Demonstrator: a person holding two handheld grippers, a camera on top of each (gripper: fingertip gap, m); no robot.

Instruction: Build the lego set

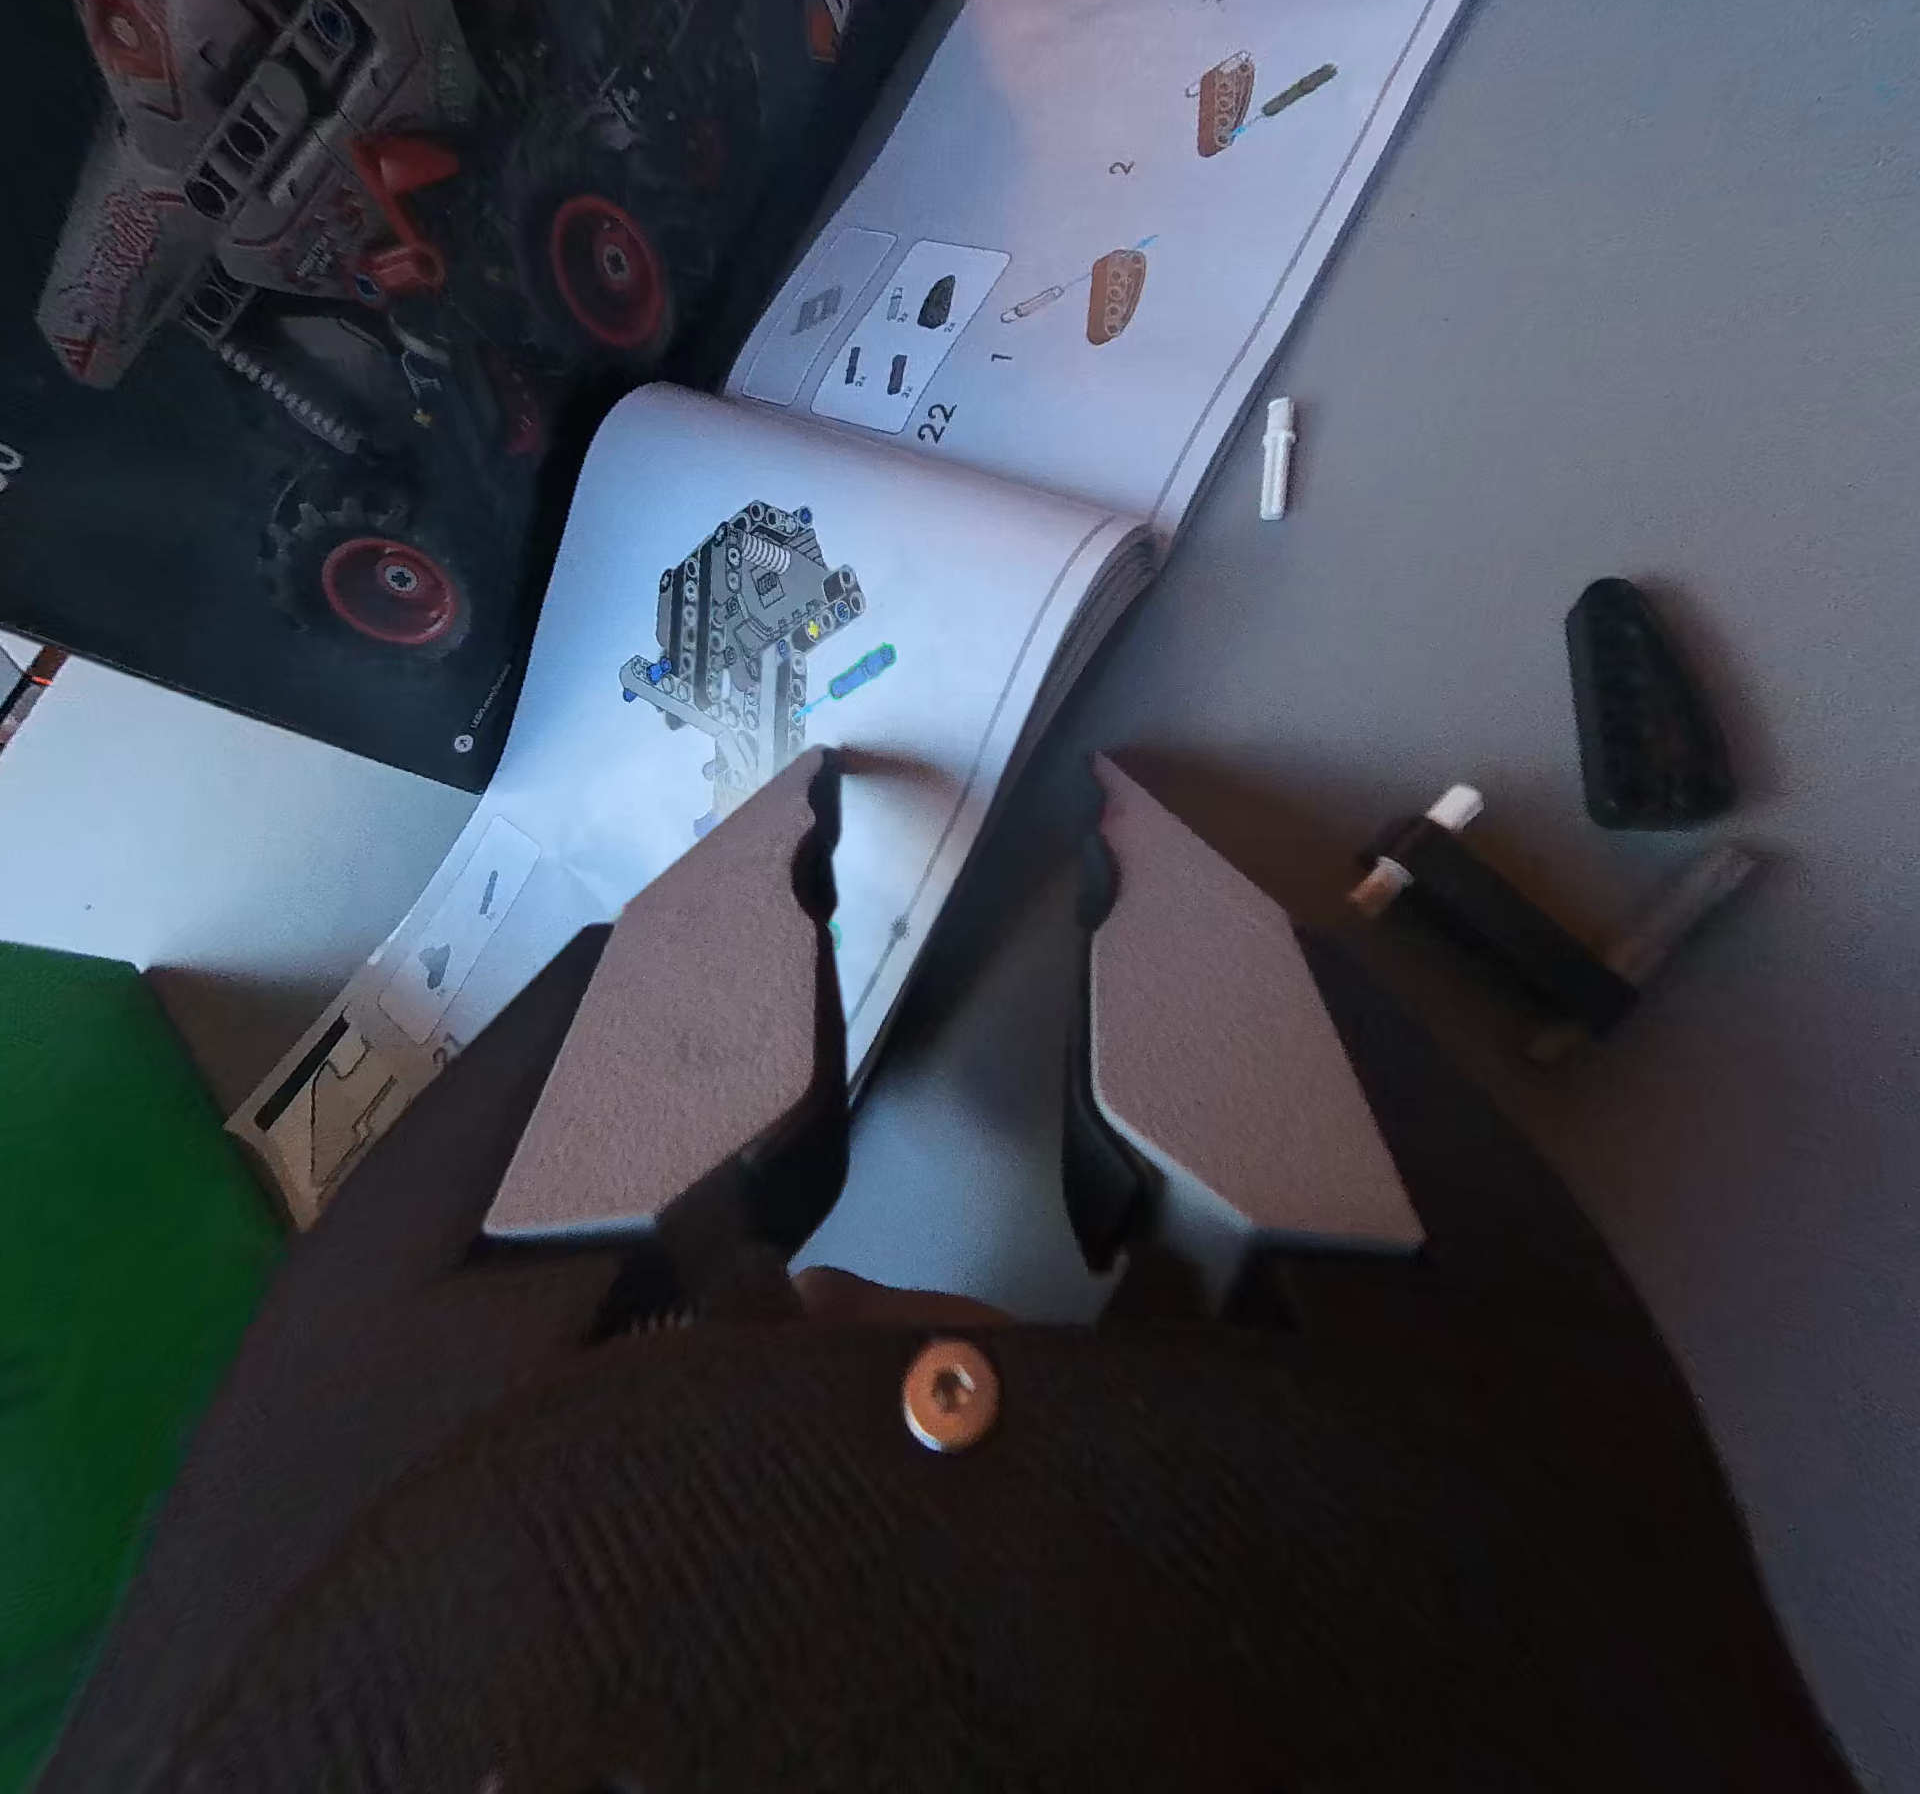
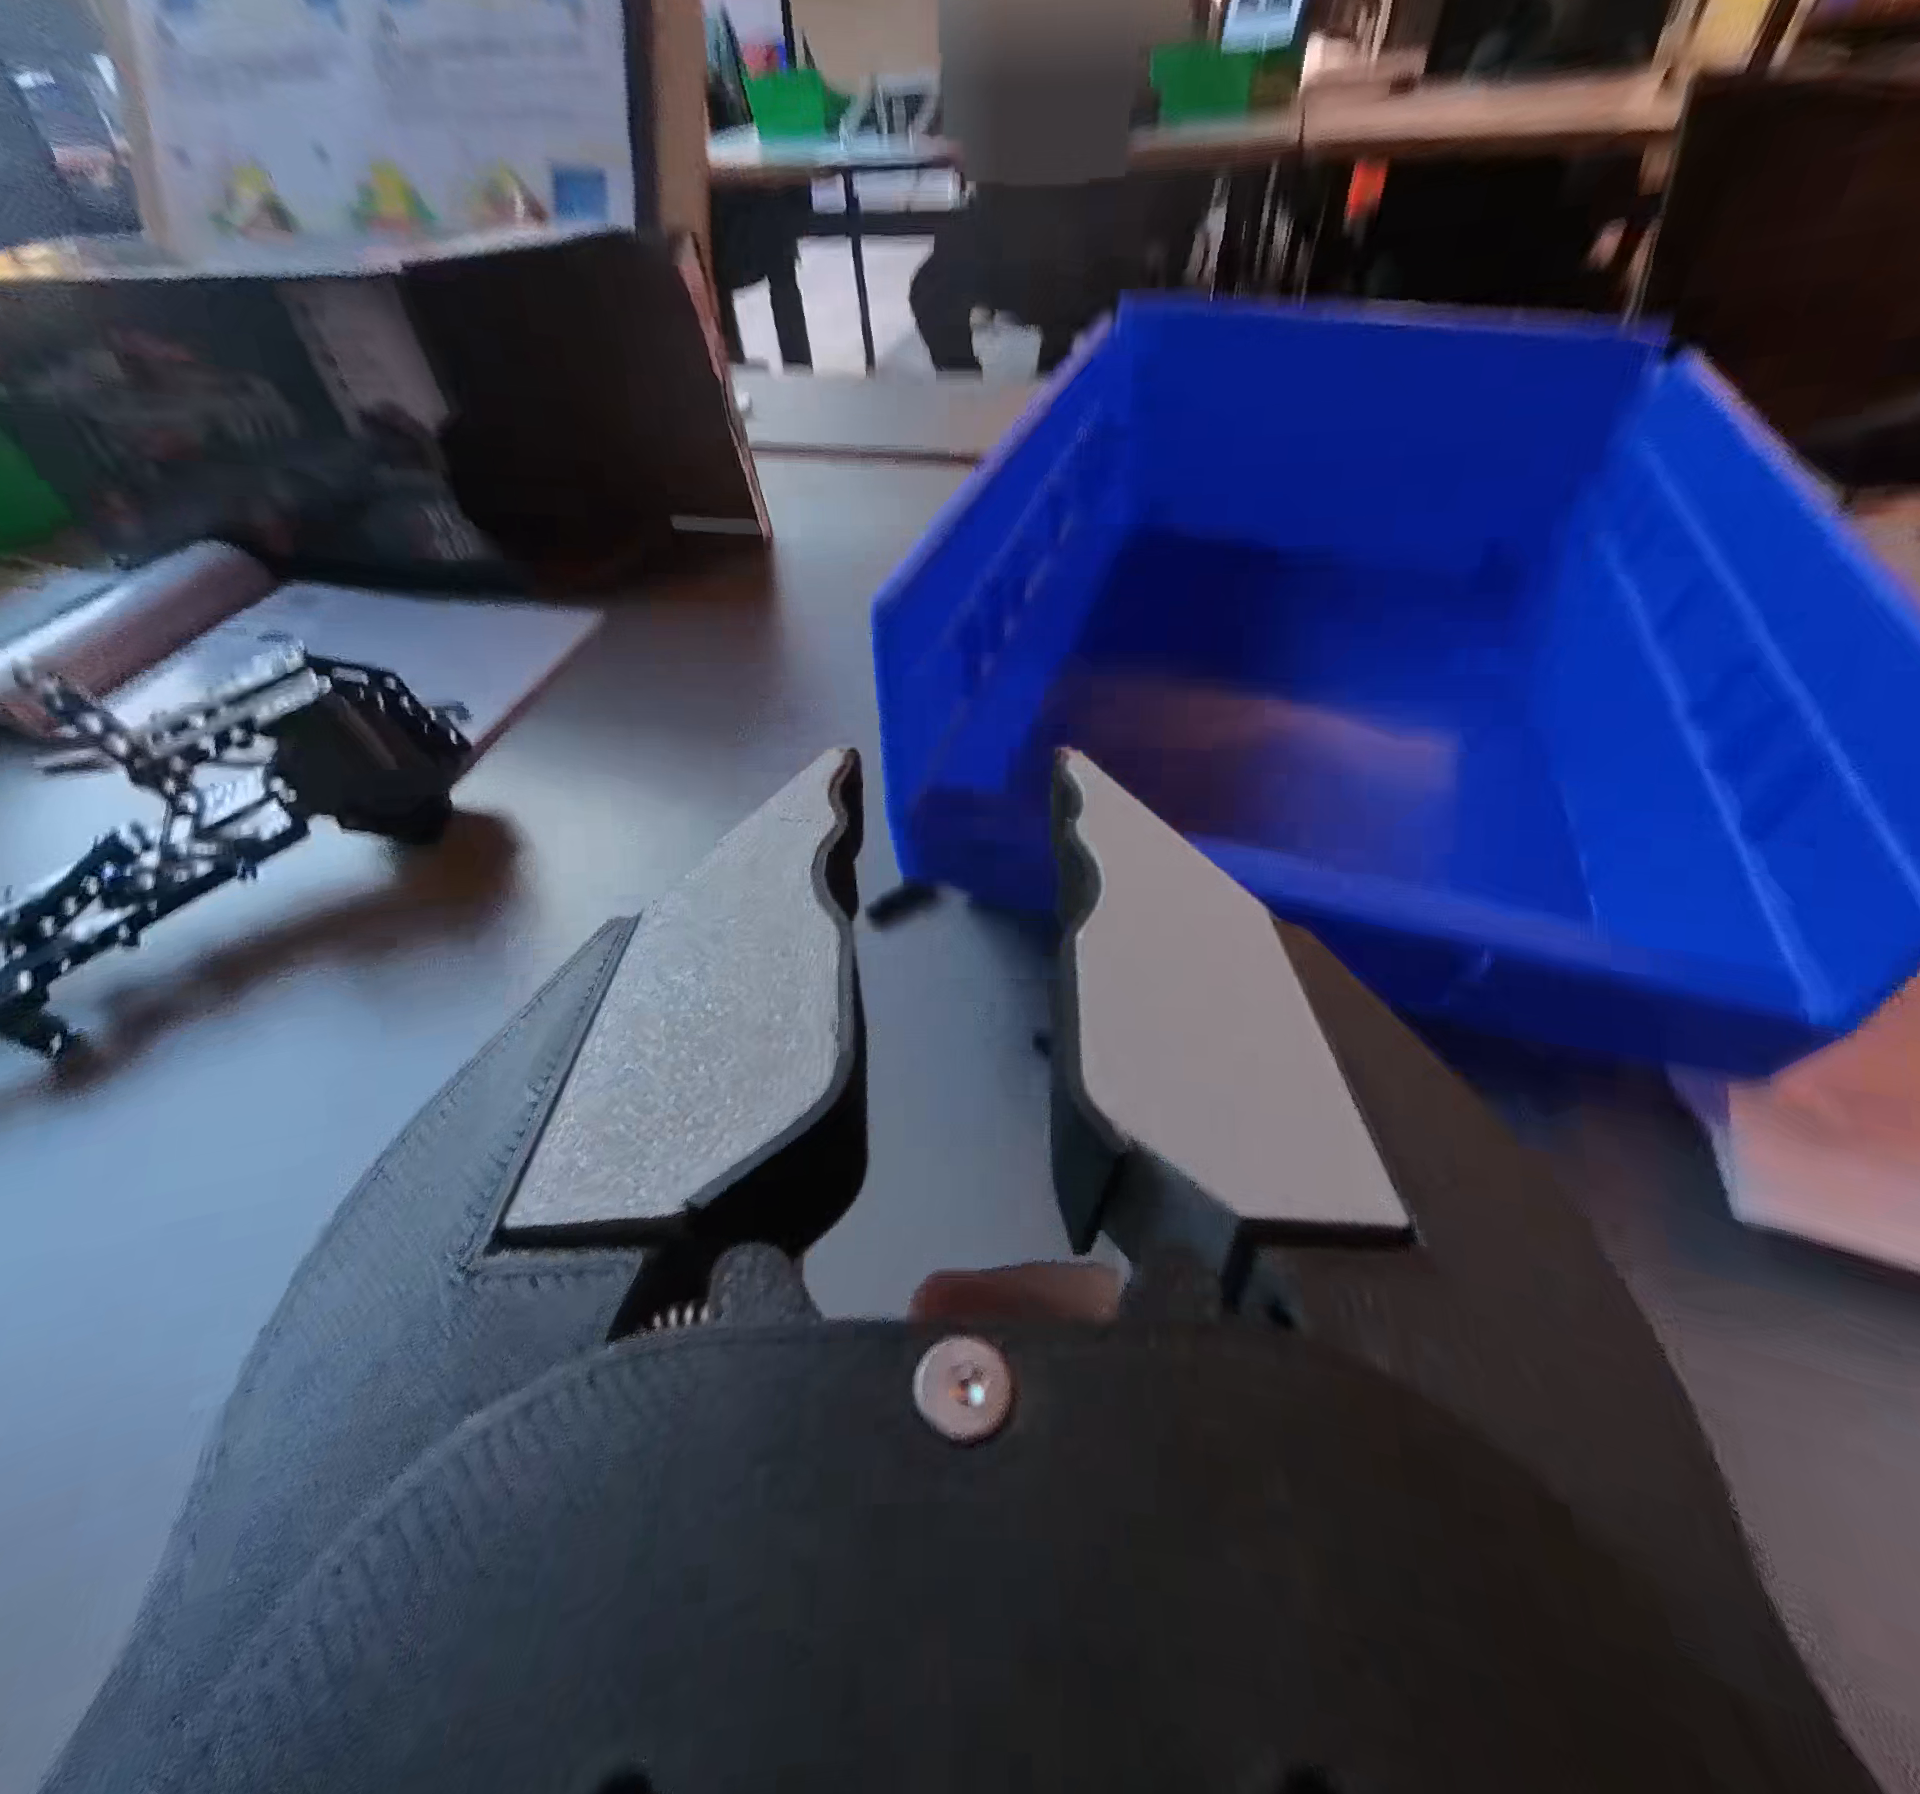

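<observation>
On the grey table [image 1: 1714, 290] we keep the instruction booklet [image 1: 1039, 186] spread open, its pages curling at the fold, so that the step drawings stay readable while we work; behind it the set's box [image 1: 364, 238] lies with its printed truck picture facing us, likely as a reference for the finished model. Our left gripper [image 1: 961, 778] hovers over the booklet's lower edge with its jaws parted and nothing between them. Just beyond the page edge the loose parts sit well apart from one another, which we judge is meant to make each easy to pick singly: a white pin [image 1: 1278, 459], a black rounded beam with holes [image 1: 1647, 705], and nearer to us a small black sub-assembly with white pin ends [image 1: 1496, 923] resting against a grey piece. Seen from the right wrist, our right gripper [image 2: 958, 768] is likewise released and empty, its tips pointing toward the near corner of a blue parts bin [image 2: 1351, 965], which is tilted with its open front toward us, probably so pieces can be reached; its floor looks bare, though blur hides detail. A small dark piece [image 2: 899, 901] lies on the table just beside that corner. Off to the left, the partly built black chassis [image 2: 208, 788] rests on the table, overlapping the booklet's corner.
</observation>
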